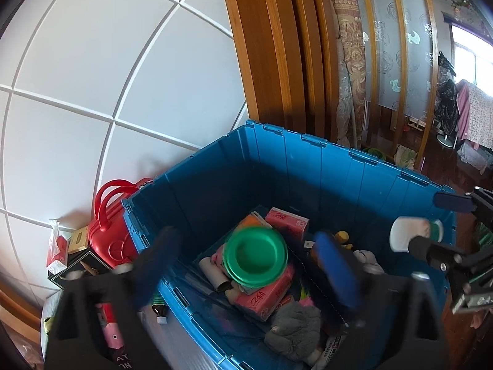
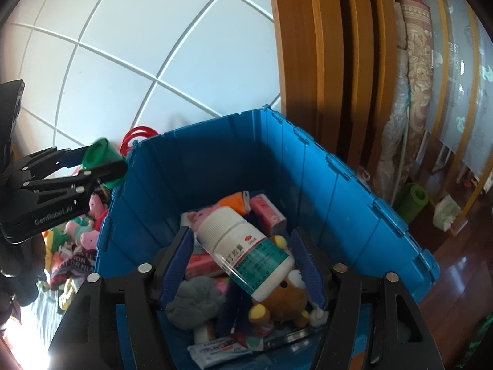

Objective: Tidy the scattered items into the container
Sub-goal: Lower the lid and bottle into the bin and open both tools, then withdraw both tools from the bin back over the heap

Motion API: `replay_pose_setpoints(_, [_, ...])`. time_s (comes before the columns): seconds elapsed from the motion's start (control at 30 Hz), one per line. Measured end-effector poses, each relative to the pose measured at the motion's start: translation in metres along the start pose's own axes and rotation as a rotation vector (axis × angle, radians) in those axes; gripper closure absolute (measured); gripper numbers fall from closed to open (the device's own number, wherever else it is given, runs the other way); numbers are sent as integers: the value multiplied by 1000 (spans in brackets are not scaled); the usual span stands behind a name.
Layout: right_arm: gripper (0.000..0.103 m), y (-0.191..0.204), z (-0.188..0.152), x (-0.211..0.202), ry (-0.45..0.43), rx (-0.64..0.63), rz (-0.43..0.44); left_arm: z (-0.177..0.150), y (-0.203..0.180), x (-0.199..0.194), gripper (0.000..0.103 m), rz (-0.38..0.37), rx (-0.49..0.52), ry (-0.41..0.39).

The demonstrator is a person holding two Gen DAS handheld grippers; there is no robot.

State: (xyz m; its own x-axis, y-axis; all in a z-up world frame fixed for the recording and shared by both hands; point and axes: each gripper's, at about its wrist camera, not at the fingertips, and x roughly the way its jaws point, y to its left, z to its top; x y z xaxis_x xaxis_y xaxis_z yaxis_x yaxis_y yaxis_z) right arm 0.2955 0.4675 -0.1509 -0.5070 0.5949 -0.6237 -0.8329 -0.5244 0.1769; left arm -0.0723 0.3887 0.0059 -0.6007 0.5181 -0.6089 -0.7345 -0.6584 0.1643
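Observation:
The blue bin stands below both grippers, holding pink tissue packs, a grey plush and a brown plush bear. My left gripper is open over the bin's left side. A blurred green bowl sits between its fingers with gaps on both sides. My right gripper is open above the bin. A tilted white medicine bottle with a green label lies loose between its fingers.
A red case and small boxes stand against the white panelled wall left of the bin. Plush toys lie scattered on the surface at left. A wooden door frame, rolled rugs and dark wood floor lie to the right.

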Motion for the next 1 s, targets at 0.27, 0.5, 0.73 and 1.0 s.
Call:
replay_pose_setpoints(0.27, [0, 16, -5, -3, -13, -6, -5, -22, 29, -22, 0, 48, -62, 16])
replay_pose_setpoints(0.5, [0, 65, -9, -19, 11, -45, 45, -63, 78, -58, 0, 120, -155, 43])
replay_pose_setpoints(0.73, [0, 122, -11, -37, 24, -102, 124, -117, 133, -111, 0, 213, -273, 66])
replay_pose_setpoints(1.0, [0, 179, -26, -49, 60, -171, 172, -176, 186, -175, 0, 333, -372, 87])
